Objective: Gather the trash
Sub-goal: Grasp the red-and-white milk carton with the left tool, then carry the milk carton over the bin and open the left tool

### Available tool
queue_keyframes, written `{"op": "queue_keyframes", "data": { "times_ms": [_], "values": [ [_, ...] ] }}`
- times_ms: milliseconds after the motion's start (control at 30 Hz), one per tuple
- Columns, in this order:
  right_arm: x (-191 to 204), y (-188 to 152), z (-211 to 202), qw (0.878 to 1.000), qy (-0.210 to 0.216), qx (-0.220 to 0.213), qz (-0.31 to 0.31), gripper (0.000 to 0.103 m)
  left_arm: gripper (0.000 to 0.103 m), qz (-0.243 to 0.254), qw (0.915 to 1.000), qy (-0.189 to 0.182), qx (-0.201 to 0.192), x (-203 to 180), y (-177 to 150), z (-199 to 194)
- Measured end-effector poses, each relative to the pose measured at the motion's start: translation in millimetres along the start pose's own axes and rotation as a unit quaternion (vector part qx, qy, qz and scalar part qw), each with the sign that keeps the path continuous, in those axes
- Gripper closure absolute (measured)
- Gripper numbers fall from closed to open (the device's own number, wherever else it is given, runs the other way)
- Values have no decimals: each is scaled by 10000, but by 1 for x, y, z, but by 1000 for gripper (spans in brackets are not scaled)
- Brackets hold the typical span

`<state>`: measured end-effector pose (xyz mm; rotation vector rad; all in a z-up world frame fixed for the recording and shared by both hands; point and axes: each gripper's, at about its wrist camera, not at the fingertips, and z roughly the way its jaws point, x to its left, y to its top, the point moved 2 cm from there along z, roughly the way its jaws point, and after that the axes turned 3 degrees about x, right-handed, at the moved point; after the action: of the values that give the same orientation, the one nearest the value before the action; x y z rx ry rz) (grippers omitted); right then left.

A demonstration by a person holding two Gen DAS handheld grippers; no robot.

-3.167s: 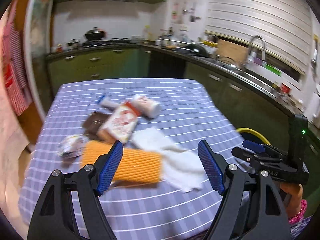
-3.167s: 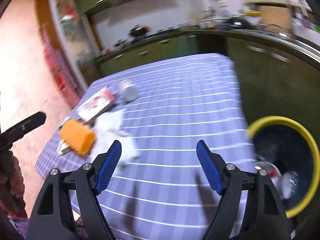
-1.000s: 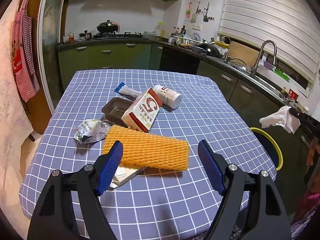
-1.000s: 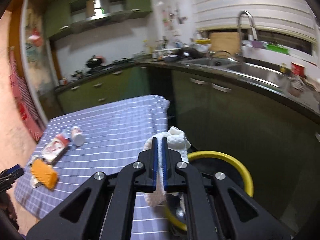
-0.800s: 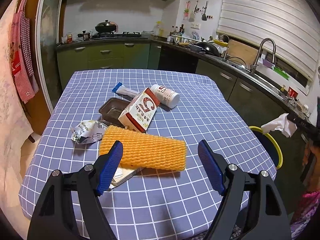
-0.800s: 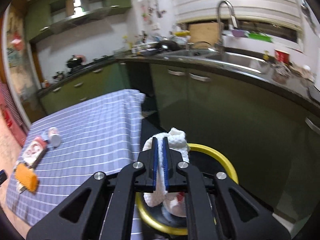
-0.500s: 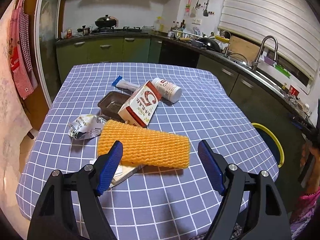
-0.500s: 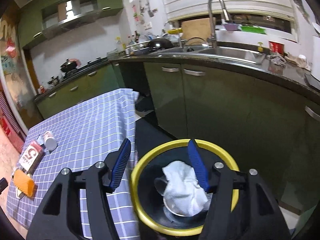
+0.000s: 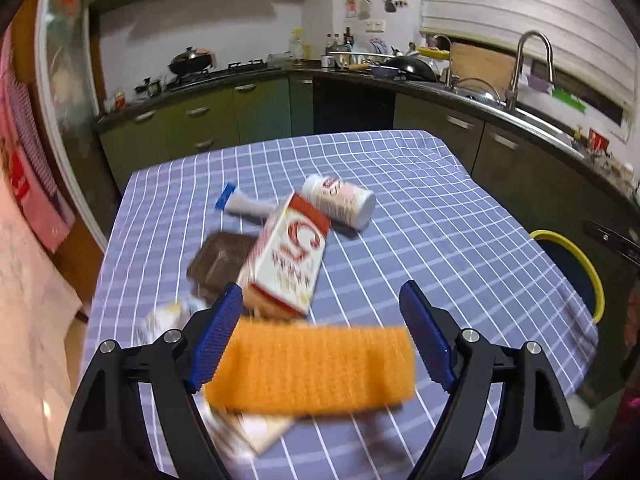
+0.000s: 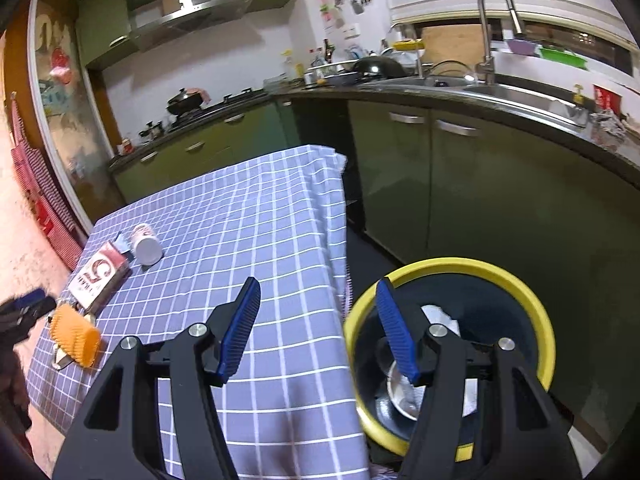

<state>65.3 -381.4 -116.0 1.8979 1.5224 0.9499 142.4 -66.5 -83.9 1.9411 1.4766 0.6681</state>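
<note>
I am holding my left gripper (image 9: 320, 344) tipped down over the near edge of the blue checked table (image 9: 440, 216). Its jaws are wide apart around the fuzzy orange foam sleeve (image 9: 312, 368), not squeezing it. Just past it are lying a red and white paper carton (image 9: 288, 264) and a white plastic bottle (image 9: 340, 200). My right gripper (image 10: 318, 328) is tipping down beside the yellow-rimmed dark bin (image 10: 532, 304) on the right. Its jaws have just been opening and are holding nothing. The white crumpled tissue (image 10: 440, 316) is lying inside the bin.
</note>
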Motion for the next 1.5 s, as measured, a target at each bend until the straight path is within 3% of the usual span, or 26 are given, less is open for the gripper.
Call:
{"op": "queue_keyframes", "data": {
  "times_ms": [133,300,467,667,1167,1267,1500],
  "values": [
    [7,0,5,9999,97,36,-28,46,23,229,9997,7,120,6,22,19],
    [12,0,14,9997,185,119,-39,46,23,230,9982,-235,504,16,38,50],
    [15,1,21,9995,253,189,-56,46,23,64,9951,-353,920,28,38,78],
    [17,2,27,9992,295,253,-70,46,23,43,9935,-392,1070,32,33,90],
    [19,1,26,9989,355,281,-122,45,23,692,9895,346,1220,11,28,110],
    [19,1,27,9989,360,289,-117,45,42,767,9873,482,1308,9,26,114],
    [19,1,27,9988,370,279,-124,45,43,676,9896,322,1228,11,28,104]
  ]
}}
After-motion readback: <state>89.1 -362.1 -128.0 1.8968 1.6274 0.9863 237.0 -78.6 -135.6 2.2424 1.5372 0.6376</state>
